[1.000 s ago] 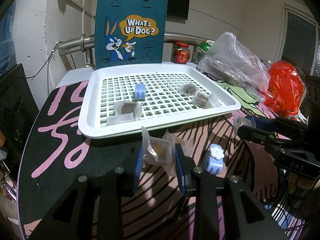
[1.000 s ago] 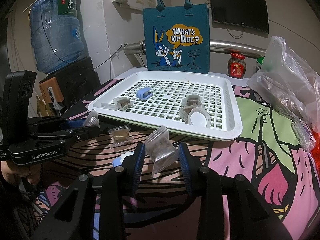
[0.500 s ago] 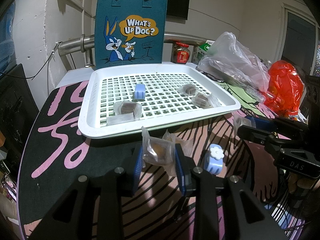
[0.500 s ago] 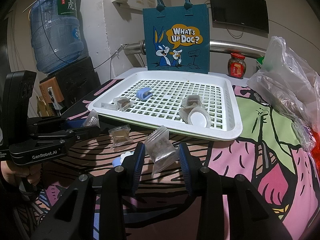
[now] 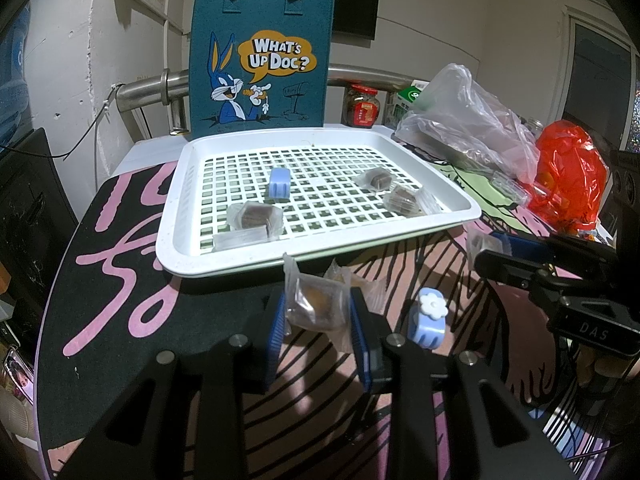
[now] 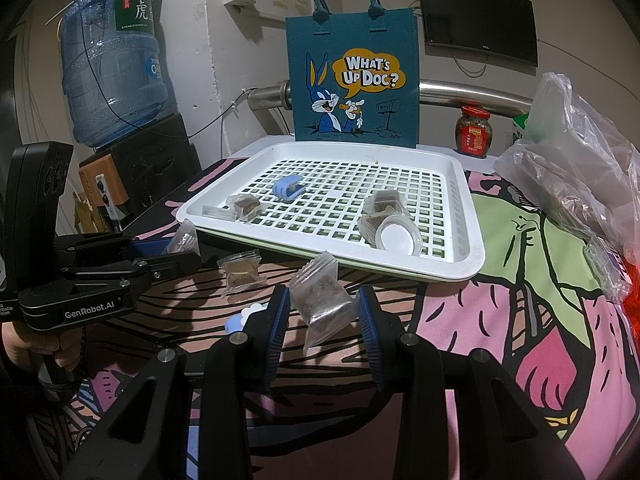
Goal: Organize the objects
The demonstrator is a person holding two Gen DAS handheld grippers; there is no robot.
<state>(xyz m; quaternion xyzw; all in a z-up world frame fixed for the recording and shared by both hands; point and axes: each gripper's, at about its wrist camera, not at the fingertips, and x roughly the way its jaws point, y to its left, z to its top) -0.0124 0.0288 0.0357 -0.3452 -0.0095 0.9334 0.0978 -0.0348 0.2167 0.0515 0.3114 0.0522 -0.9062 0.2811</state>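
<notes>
Item: two clear snack packets, one per gripper, both held just short of the tray's (image 5: 172,236) near rim, above the patterned surface (image 5: 120,280).

- Your left gripper (image 5: 318,320): jaws clamped on a packet (image 5: 316,304) with a tan block inside.
- Your right gripper (image 6: 324,312): jaws clamped on a packet (image 6: 322,300) of darker crumbly filling, hanging tilted.

Handling: probably very light. The film looks soft, slick and crinkly, so it can slide or twist in the grip; the filling may crumble if you squeeze hard. You would do best to grip across the solid block, not the loose sealed edge.

Still loose on the surface: a third packet (image 6: 240,274) and a blue flower clip (image 5: 428,318).

Already in the tray: a blue clip (image 5: 279,182), several packets and a small lidded cup (image 6: 396,236).

View notes: only the right view shows the cup plainly, and a water jug (image 6: 112,68). Only the left view shows the flower clip whole, and a red bag (image 5: 568,176).
</notes>
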